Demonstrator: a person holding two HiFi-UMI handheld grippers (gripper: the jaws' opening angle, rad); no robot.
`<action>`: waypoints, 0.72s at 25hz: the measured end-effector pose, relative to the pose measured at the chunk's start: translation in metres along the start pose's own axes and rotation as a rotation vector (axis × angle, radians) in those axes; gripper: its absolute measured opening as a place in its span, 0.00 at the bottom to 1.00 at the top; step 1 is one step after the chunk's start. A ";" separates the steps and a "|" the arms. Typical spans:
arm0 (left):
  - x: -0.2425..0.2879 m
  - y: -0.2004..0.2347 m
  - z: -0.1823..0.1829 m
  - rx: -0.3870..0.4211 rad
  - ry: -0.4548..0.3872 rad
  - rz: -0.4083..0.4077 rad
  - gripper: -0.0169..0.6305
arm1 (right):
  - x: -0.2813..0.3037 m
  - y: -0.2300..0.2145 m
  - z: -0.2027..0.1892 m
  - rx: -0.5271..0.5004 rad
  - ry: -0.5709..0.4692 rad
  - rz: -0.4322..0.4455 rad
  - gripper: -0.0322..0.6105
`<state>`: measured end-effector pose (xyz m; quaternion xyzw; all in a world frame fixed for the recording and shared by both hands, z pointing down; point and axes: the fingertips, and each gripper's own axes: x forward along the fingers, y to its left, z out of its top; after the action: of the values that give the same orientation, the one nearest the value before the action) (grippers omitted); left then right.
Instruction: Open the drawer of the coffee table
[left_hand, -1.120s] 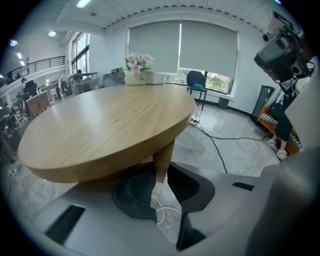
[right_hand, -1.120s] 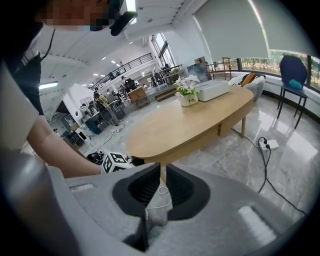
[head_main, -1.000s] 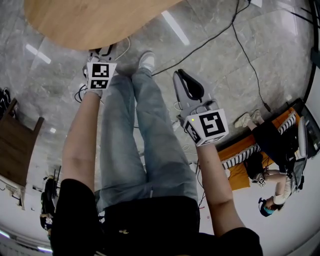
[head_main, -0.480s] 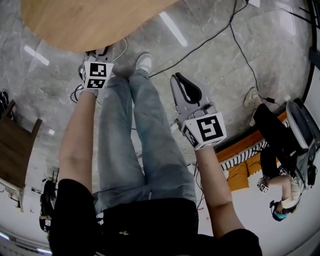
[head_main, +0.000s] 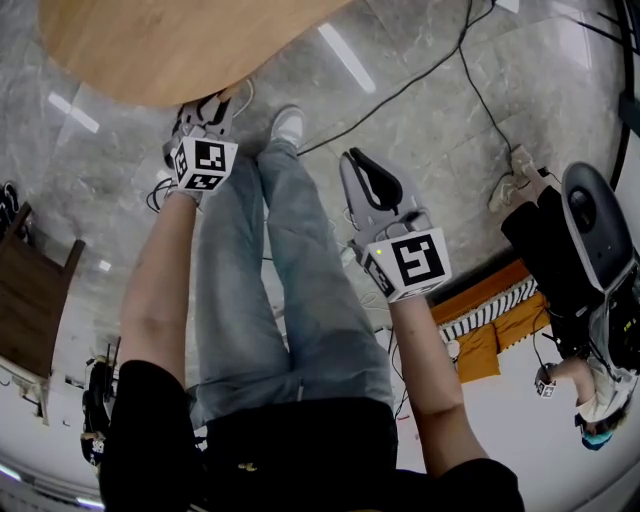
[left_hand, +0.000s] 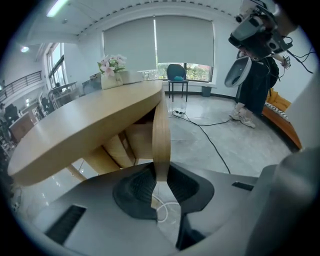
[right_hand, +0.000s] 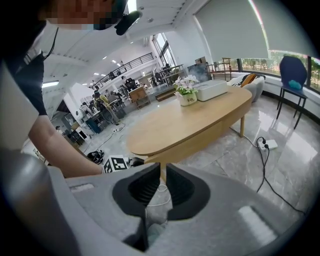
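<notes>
The oval wooden coffee table (head_main: 170, 40) fills the top left of the head view. My left gripper (head_main: 215, 100) reaches under its near edge. In the left gripper view a thin wooden drawer front (left_hand: 161, 135) hangs edge-on below the table top (left_hand: 85, 130), its lower end between the dark pads. The left gripper (left_hand: 160, 172) has just been closing and its pads now sit against both faces of that panel. My right gripper (head_main: 358, 155) hangs over the floor to the right of the person's legs, shut and holding nothing. The right gripper (right_hand: 161, 175) points at the table (right_hand: 190, 120) from a distance.
A flower box (right_hand: 187, 95) and a white case stand on the table. Black cables (head_main: 470, 70) and a power strip (right_hand: 270, 144) lie on the grey floor. Another person (head_main: 570, 260) is at the right. A blue chair (right_hand: 292, 70) stands by the window, and dark furniture (head_main: 30, 290) stands at the left.
The left gripper has rolled and shifted slightly right and down at the table edge. The right gripper has stayed put. The person at the right has moved.
</notes>
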<state>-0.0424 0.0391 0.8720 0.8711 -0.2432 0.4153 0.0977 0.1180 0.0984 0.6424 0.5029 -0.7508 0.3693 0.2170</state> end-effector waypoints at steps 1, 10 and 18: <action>0.000 -0.006 0.000 0.001 0.001 -0.003 0.14 | 0.000 -0.001 -0.001 0.001 0.000 -0.002 0.10; 0.001 -0.054 0.001 0.001 0.034 -0.039 0.14 | 0.006 -0.021 -0.014 0.050 0.026 -0.045 0.10; 0.001 -0.057 0.005 0.051 0.113 -0.102 0.15 | 0.050 -0.063 -0.007 0.399 0.003 -0.096 0.21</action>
<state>-0.0097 0.0862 0.8718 0.8598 -0.1820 0.4642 0.1102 0.1556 0.0598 0.7026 0.5706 -0.6377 0.5006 0.1314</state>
